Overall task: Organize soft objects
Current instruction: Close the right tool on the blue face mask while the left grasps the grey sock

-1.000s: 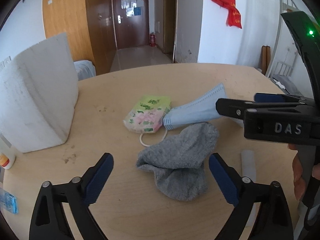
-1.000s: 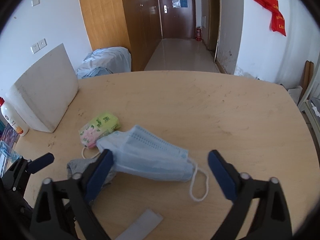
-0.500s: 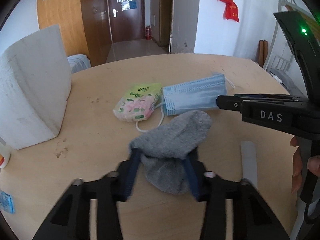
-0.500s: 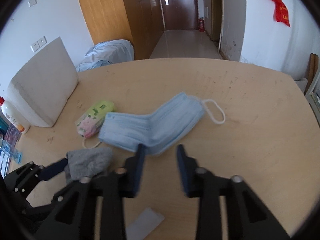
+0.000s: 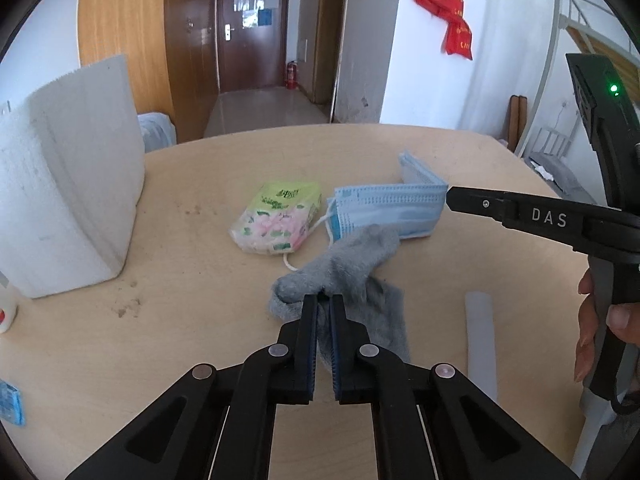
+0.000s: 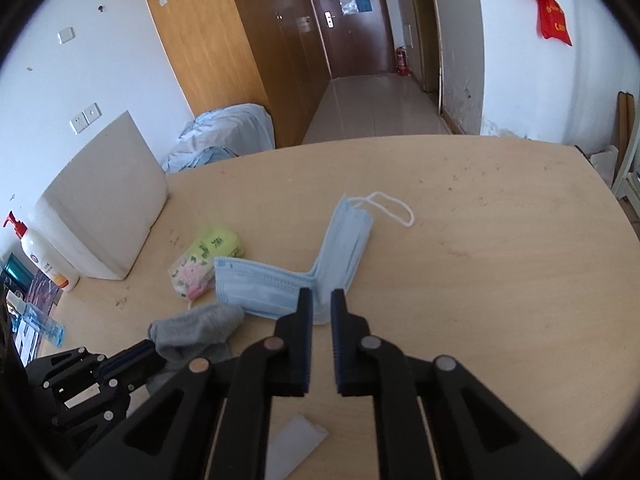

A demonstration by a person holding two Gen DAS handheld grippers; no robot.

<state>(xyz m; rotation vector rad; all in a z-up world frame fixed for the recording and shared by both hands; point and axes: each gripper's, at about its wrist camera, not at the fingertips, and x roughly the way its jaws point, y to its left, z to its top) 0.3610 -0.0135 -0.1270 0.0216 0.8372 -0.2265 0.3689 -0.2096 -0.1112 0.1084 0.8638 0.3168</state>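
Note:
A grey sock [image 5: 352, 268] lies bunched on the wooden table [image 5: 200, 340]; my left gripper [image 5: 324, 300] is shut on its near part. It also shows in the right wrist view [image 6: 196, 330]. A blue face mask [image 6: 280, 284] lies bent in an L shape; my right gripper [image 6: 321, 294] is shut on its near edge at the bend. In the left wrist view the mask [image 5: 384, 210] sits behind the sock, with the right gripper's fingertips [image 5: 454, 200] at its right end. A green and pink tissue pack [image 5: 278, 218] lies left of the mask.
A white foam block [image 5: 68, 176] stands at the table's left. A lotion pump bottle [image 6: 44, 256] stands beside it. A grey flat strip [image 5: 480, 340] lies at the near right. A blue packet [image 5: 10, 402] lies at the near left edge.
Both grippers have gone from wide open to shut, the left on the sock, the right on the mask. The mask's right half has swung away from the camera, bending it into an L.

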